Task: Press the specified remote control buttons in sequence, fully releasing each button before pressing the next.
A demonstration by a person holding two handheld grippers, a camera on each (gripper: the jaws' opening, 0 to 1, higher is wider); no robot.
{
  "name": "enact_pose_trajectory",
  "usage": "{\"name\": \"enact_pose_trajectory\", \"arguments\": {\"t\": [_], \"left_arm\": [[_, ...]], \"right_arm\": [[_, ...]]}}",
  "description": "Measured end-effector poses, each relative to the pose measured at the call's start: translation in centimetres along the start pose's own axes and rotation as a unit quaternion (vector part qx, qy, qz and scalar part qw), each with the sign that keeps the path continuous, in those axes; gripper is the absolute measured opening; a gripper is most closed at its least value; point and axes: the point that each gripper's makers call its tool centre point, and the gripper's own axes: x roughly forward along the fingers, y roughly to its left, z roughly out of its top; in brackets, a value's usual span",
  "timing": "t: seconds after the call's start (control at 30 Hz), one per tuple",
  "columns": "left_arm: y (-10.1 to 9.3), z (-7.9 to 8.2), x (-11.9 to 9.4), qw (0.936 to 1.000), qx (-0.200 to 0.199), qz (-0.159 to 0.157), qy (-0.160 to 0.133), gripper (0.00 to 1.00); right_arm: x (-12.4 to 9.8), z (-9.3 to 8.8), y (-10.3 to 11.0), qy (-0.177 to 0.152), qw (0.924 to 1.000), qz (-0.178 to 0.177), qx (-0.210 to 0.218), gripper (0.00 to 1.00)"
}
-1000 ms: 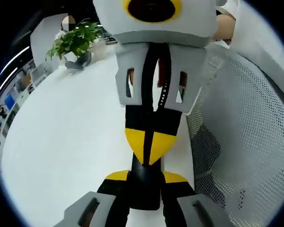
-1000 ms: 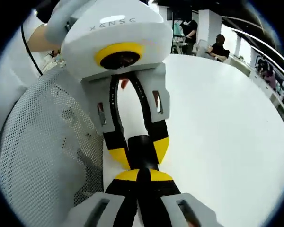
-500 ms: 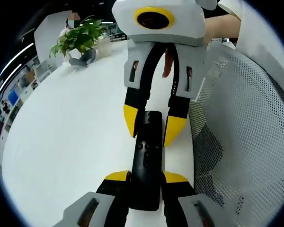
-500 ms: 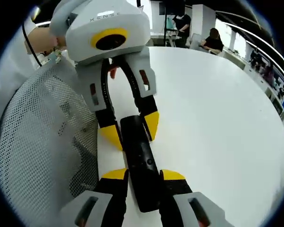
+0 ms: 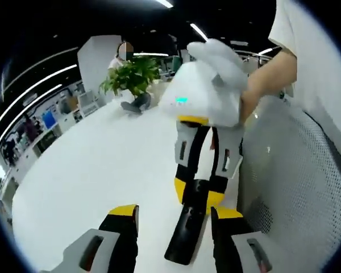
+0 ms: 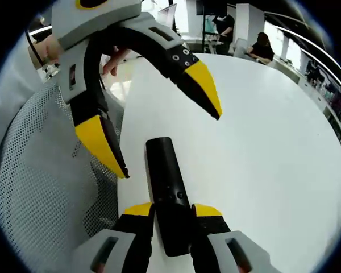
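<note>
Remote control (image 6: 166, 190), slim, rigid and probably slick plastic: my right gripper (image 6: 171, 211) is clamping its near end, left gripper (image 6: 159, 133) spreading wide at 12 o'clock.

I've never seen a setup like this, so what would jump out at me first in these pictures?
Probably the black remote, lying on a white table and clamped between the yellow-tipped jaws of the right gripper. Just above it hangs the left gripper, jaws spread wide. A leafy green plant stands at the table's far end.
</note>
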Motion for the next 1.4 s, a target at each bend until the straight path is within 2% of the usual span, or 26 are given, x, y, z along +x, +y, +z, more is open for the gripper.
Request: {"name": "enact_pose_trajectory", "arguments": {"t": [0.1,0.13,0.2,0.33,0.4,0.57,0.97,1.17,1.4], "left_arm": [[0.5,1.4,-0.9,0.9977,-0.050,0.016,-0.043,0.57],[0.9,2.2,-1.3,0.9945,-0.076,0.025,-0.068,0.58],[1.8,3.1,-2.2,0.9883,-0.107,0.039,-0.102,0.60],[3.5,4.4,-3.9,0.9822,-0.108,0.079,-0.131,0.62],[4.6,5.1,-5.0,0.9769,-0.117,0.105,-0.145,0.65],[5.9,5.9,-6.8,0.9656,-0.136,0.135,-0.176,0.74],[6.8,4.9,-8.2,0.9531,-0.164,0.168,-0.191,0.84],[7.2,4.7,-8.8,0.9462,-0.176,0.179,-0.205,0.89],[7.3,4.2,-9.0,0.9443,-0.183,0.181,-0.205,0.90]], "right_arm": [[0.0,0.0,0.0,0.001,1.0000,0.003,0.000,0.22],[0.0,0.0,0.0,0.001,1.0000,0.004,0.000,0.22],[-0.1,0.0,0.0,0.002,1.0000,0.006,0.000,0.22],[-0.1,0.0,0.0,0.004,1.0000,0.008,0.000,0.22],[-0.1,0.0,-0.1,0.004,1.0000,0.007,0.000,0.22],[-0.2,-0.3,-0.9,0.009,1.0000,0.002,0.002,0.22],[-0.7,-1.1,-4.3,0.027,0.9994,-0.020,0.004,0.22],[-0.9,-1.1,-5.9,0.031,0.9991,-0.026,-0.009,0.22],[-0.9,-1.0,-7.6,0.034,0.9992,-0.019,-0.013,0.21]]}}
